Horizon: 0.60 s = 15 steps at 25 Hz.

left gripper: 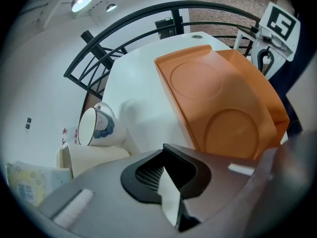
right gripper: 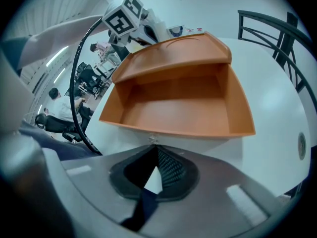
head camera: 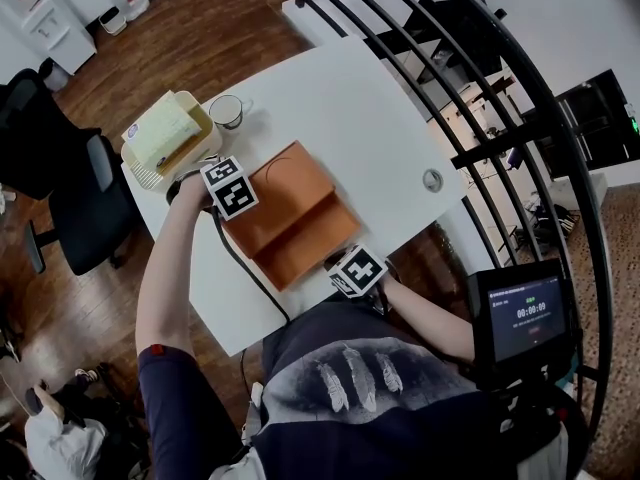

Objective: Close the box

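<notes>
The orange box (head camera: 300,223) is lying open mid-desk (head camera: 370,118), its lid (left gripper: 208,88) folded back. The left claw (left gripper: 166,182) is sitting clenched and empty beside the lid's edge, likely to tip it over. The right claw (right gripper: 153,175), also clenched on nothing, is facing the tray's front, probably to steady it.

This looks like an open office or workroom. A white table (head camera: 370,118) stands on wood floor (head camera: 190,38), with a black office chair (head camera: 75,208) left of it and a timer screen (head camera: 527,316) to its right. A black railing (head camera: 520,108) curves behind, and people (right gripper: 62,105) sit beyond.
</notes>
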{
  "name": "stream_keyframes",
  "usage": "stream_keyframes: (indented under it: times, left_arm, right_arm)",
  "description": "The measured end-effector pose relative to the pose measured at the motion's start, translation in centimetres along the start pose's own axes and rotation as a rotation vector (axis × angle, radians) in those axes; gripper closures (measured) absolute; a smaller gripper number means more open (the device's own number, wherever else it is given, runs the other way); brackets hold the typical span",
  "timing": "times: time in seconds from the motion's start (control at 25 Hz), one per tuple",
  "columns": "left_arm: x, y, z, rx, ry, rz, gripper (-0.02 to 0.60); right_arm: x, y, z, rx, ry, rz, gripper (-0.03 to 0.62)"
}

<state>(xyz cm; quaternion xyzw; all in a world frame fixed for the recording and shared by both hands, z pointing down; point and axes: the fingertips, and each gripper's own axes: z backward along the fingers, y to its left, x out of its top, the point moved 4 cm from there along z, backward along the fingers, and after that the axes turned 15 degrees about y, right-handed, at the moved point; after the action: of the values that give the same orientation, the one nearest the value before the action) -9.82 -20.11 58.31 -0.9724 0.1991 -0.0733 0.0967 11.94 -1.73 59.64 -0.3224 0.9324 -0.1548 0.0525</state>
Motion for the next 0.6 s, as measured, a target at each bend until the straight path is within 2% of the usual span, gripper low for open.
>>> stream_keyframes:
  times: [0.6]
  left_arm:
    - [-0.04, 0.11, -0.12, 0.003, 0.010, -0.005, 0.568]
  right_arm:
    - [0.77, 0.08, 0.37, -0.019, -0.032, 0.014, 0.589]
